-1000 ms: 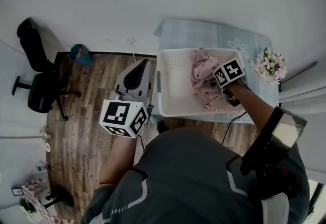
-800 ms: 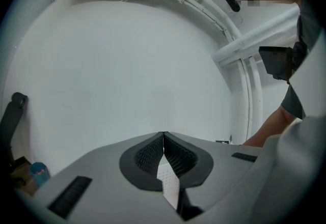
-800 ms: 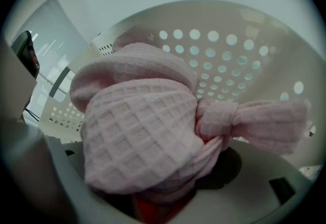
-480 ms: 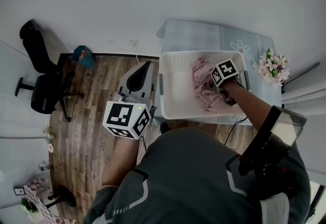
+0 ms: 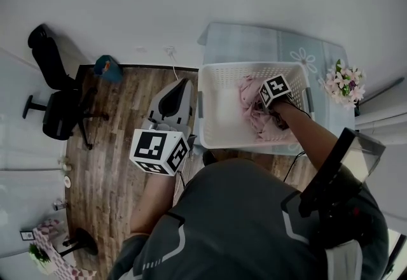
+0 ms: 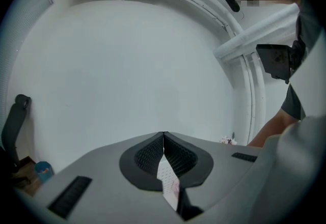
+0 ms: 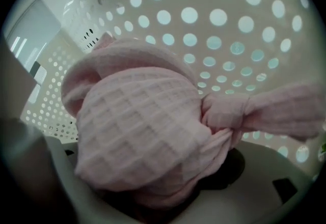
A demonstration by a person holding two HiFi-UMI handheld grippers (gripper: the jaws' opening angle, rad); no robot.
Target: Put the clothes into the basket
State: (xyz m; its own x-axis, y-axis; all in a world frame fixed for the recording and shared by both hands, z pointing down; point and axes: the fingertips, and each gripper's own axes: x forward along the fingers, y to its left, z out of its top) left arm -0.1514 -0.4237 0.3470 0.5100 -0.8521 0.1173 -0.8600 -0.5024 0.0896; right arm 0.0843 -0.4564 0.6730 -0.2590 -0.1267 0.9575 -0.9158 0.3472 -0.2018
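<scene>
Pink garment (image 7: 142, 126) sits clamped in your right gripper (image 5: 262, 107), low inside the basket (image 5: 216, 70), bunched directly ahead of the jaws. Your left gripper (image 6: 164, 141), jaws together and empty, hangs outside the basket, well apart.

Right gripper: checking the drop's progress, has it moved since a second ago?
Yes. The right gripper shifted slightly left, away from the flowers, further into the basket.
</scene>
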